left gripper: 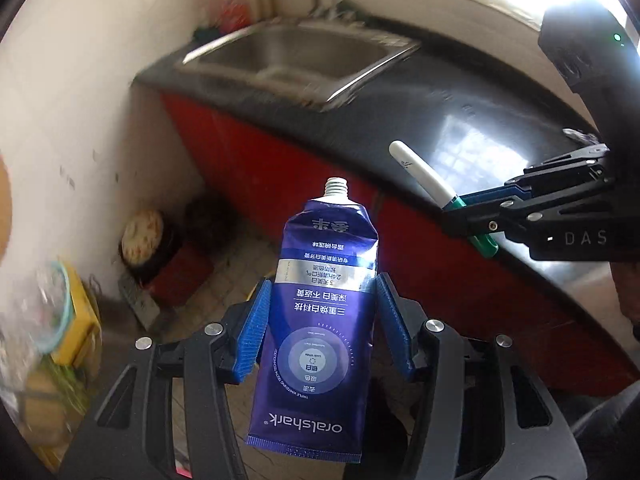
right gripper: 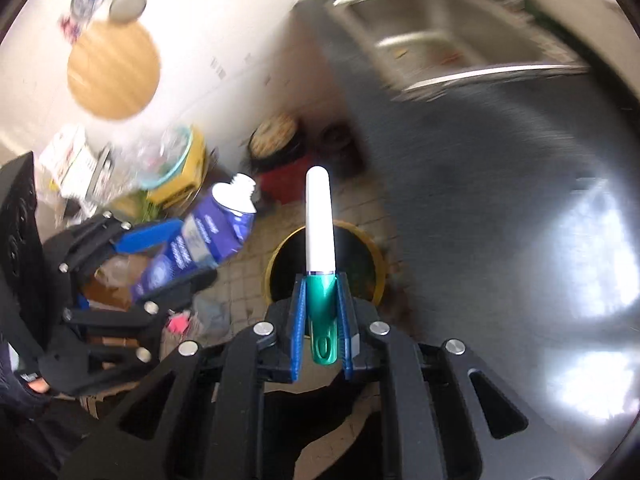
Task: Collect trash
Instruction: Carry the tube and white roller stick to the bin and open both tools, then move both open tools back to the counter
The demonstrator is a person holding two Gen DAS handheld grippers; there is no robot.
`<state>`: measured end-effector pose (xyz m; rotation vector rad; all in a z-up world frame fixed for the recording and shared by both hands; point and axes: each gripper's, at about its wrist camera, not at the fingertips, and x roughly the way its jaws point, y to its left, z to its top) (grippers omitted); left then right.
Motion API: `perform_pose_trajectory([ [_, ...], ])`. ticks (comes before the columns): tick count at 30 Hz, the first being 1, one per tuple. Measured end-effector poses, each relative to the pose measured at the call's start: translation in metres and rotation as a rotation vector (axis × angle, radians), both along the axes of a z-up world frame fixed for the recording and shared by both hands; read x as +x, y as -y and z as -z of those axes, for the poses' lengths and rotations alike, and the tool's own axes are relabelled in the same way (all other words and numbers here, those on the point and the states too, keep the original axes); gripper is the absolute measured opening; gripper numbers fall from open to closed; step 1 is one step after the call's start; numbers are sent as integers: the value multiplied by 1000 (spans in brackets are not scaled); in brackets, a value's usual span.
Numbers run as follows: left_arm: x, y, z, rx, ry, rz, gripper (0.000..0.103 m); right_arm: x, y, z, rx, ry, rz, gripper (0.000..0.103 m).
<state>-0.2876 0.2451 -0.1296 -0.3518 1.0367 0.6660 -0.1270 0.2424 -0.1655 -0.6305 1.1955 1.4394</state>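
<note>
Toothpaste tube (left gripper: 320, 320), blue-purple, cap off, is pinched flat betw. the blue pads (left gripper: 252, 332) of the left gripper (left gripper: 324, 320), nozzle pointing fwd past the fingertips, crimped end back toward the camera. Tube body looks dented, prob. mostly empty. Right gripper (right gripper: 322, 320) is nearly pressed together on the green end of a white-and-green pen-like item (right gripper: 320, 260); the white half sticks out ahead of the fingers. In the right wrist view the left gripper w/ its tube is seen to the left and slightly ahead; in the left wrist view the right gripper is seen off to the right, just over the counter edge.

Below and just ahead of the right gripper's tips, a dark bin w/ a yellow rim (right gripper: 376, 252) stands open on the tiled floor (right gripper: 240, 276), w/ some greenish stuff inside. Dark glossy counter (right gripper: 500, 220) runs along the right, steel sink (right gripper: 440, 36) set into it further fwd. Clutter (boxes, a bowl, a red box) is seen by the wall ahead-left, blurred.

Progress, as judged: both pieces of trash are already picked up and held above the floor, so the grab part looks done for these two. Left to do: each item brought over the bin mouth and let go. Pen-like item seems almost lined up; tube is still off to the side. Whether more trash is left on the counter can't be told; much of the pic is blurred.
</note>
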Motion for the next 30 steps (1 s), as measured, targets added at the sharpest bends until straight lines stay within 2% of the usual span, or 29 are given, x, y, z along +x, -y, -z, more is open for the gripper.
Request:
perform_pose_trajectory([
  [3, -16, -16, 41, -31, -22, -37, 52, -22, -30, 41, -65, -23, -29, 15],
  [6, -28, -27, 77, -66, -31, -51, 52, -32, -45, 67, -105, -31, -35, 15],
  [11, -40, -40, 102, -119, -2, -69, 53, -44, -58, 80, -128, -31, -39, 15],
  [12, -41, -43, 105, -120, 0, -73, 58, -46, -62, 81, -134, -26, -40, 25],
  [13, -42, -46, 106, -116, -6, -81, 72, -41, -55, 80, -137, -23, -42, 38],
  [14, -44, -48, 106, -112, -3, -81, 77, -39, -54, 79, -138, -19, -38, 71],
  [15, -45, -49, 106, -97, -5, -84, 82, -37, -54, 75, -124, -4, -24, 79],
  [16, -46, -49, 106, -82, -13, -86, 86, -38, -56, 73, -122, -7, -26, 79],
  [18, -46, -50, 104, -84, -30, -87, 86, -36, -53, 69, -132, 2, -26, 79],
  [21, -50, -50, 93, -78, -33, -85, 87, -31, -40, 50, -117, 6, -12, 79],
  [23, -47, -46, 81, -73, -36, -70, 89, -21, -21, 26, -90, 21, 32, 80],
  [27, -22, -28, 39, -31, -9, 39, 91, 7, 28, -29, -14, 83, 156, 84],
  [30, 14, -6, 4, 17, 34, 157, 92, 44, 89, -79, 49, 180, 323, 87],
])
